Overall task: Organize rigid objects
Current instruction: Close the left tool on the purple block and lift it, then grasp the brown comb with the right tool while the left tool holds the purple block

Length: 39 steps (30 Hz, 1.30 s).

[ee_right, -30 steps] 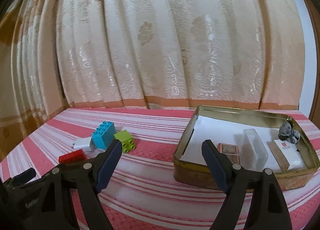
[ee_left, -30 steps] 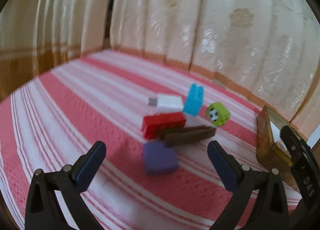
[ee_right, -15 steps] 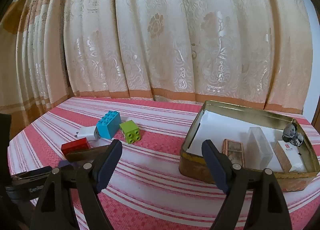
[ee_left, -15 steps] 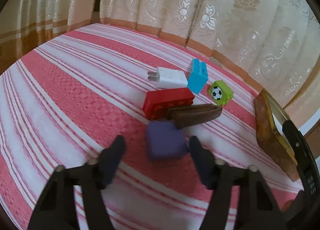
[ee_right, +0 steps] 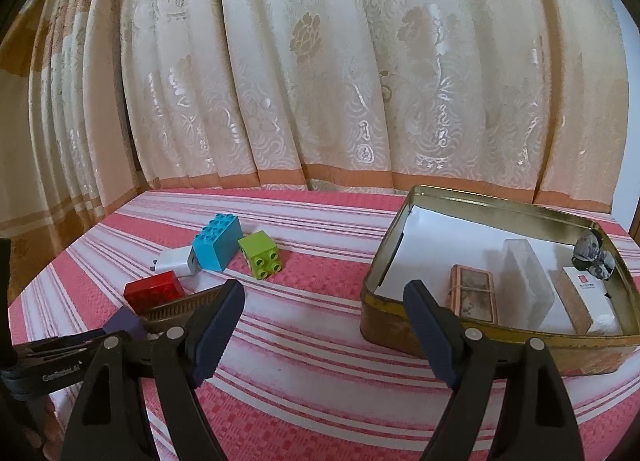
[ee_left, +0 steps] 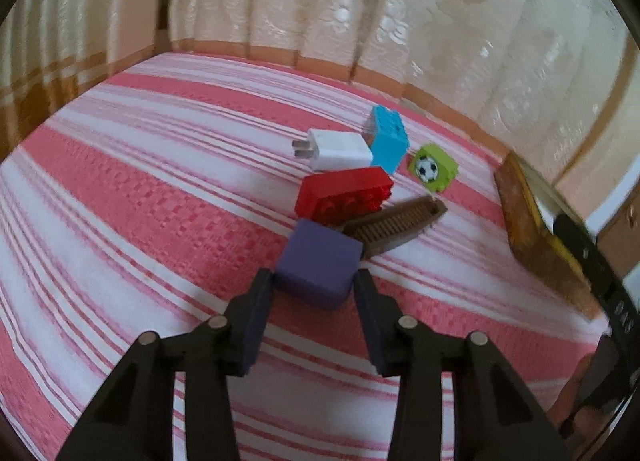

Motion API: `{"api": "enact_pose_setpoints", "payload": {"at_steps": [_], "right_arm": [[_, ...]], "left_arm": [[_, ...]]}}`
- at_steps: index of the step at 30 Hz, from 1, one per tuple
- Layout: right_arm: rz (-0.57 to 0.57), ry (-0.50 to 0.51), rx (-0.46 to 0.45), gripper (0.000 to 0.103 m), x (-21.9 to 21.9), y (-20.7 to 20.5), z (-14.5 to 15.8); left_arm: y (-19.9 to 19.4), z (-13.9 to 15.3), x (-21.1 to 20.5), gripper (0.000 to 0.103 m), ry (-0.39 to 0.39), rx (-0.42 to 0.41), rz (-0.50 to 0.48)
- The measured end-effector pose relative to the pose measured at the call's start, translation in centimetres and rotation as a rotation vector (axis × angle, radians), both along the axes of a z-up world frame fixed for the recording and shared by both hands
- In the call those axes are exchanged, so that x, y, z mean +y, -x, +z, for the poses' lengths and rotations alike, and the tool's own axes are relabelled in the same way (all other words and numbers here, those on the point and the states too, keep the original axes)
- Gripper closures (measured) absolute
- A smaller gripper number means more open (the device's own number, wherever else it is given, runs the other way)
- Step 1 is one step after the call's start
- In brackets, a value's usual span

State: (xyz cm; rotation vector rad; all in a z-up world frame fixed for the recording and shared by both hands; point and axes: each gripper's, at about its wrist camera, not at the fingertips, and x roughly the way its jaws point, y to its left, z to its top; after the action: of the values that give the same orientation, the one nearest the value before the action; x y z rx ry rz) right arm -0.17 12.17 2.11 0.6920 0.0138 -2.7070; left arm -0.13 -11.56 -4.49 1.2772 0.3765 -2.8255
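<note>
My left gripper (ee_left: pixel 314 287) is shut on a purple block (ee_left: pixel 320 263), its pads against both sides; the block rests on the striped cloth. Behind it lie a brown comb (ee_left: pixel 394 225), a red brick (ee_left: pixel 346 195), a white charger (ee_left: pixel 338 149), a blue brick (ee_left: pixel 388 139) and a green football cube (ee_left: pixel 432 167). My right gripper (ee_right: pixel 324 315) is open and empty, held above the cloth between these toys and the gold tin (ee_right: pixel 400 317). The purple block (ee_right: pixel 124 321) and left gripper (ee_right: pixel 132 335) also show in the right wrist view.
The tin holds a clear case (ee_right: pixel 528 285), a small brown box (ee_right: pixel 474 295), a white carton (ee_right: pixel 592 297) and a grey lump (ee_right: pixel 592 257). Curtains (ee_right: pixel 320 81) hang close behind the table. The tin's side (ee_left: pixel 532 225) stands right of the toys.
My left gripper moved forward to the purple block and closed from wide open onto it. The right gripper stayed open and dipped slightly toward the table.
</note>
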Motion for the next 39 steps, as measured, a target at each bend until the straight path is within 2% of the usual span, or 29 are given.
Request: {"api": "enact_pose_setpoints", "payload": {"at_steps": [2, 4, 8, 11, 12, 13, 16, 19, 23, 28, 31, 33, 36, 39], "right_arm": [[0.003, -0.008, -0.005, 0.019, -0.1, 0.1, -0.1], [0.006, -0.015, -0.010, 0.019, -0.3, 0.1, -0.1], [0.007, -0.015, -0.012, 0.019, -0.2, 0.1, -0.2], [0.015, -0.024, -0.025, 0.020, -0.5, 0.2, -0.3], [0.018, -0.028, -0.029, 0.020, -0.6, 0.3, -0.3], [0.022, -0.032, -0.034, 0.020, -0.8, 0.3, -0.3], [0.042, -0.034, -0.050, 0.020, -1.4, 0.4, -0.5], [0.065, -0.028, -0.076, 0.020, -2.1, 0.5, -0.7], [0.119, -0.020, -0.130, 0.019, -3.6, 1.0, -1.3], [0.140, 0.024, -0.248, 0.020, -6.2, 2.2, -2.5], [0.120, 0.053, -0.294, 0.020, -7.7, 2.8, -3.1], [0.153, 0.044, -0.337, 0.020, -9.0, 2.8, -3.6], [0.209, -0.009, -0.335, 0.020, -10.9, 1.9, -3.9], [0.202, -0.007, -0.349, 0.019, -12.4, 1.9, -4.1]], "left_arm": [[0.3, 0.0, 0.5, 0.061, 0.060, -0.014, -0.029], [0.8, 0.0, 1.2, 0.056, 0.112, -0.026, -0.055], [1.5, -0.2, 1.4, 0.053, 0.146, -0.033, -0.059], [1.9, -0.3, 1.2, 0.055, 0.144, -0.032, -0.060], [1.9, -0.3, 1.2, 0.061, 0.144, -0.030, -0.064], [1.9, -0.3, 1.2, 0.063, 0.147, -0.029, -0.071], [2.0, -0.3, 1.1, 0.063, 0.115, -0.020, -0.101], [1.7, -0.2, 0.1, 0.063, 0.052, -0.002, -0.093], [0.5, 0.7, -1.8, 0.063, -0.004, 0.064, -0.015], [-0.9, 1.4, -3.7, 0.063, -0.008, 0.128, 0.132], [-1.3, 1.5, -4.4, 0.063, -0.022, 0.143, 0.167], [-1.6, 1.4, -5.0, 0.063, -0.042, 0.153, 0.193], [-2.0, 1.2, -6.0, 0.063, -0.075, 0.162, 0.230], [-2.4, 1.2, -6.4, 0.063, -0.086, 0.168, 0.248]]}}
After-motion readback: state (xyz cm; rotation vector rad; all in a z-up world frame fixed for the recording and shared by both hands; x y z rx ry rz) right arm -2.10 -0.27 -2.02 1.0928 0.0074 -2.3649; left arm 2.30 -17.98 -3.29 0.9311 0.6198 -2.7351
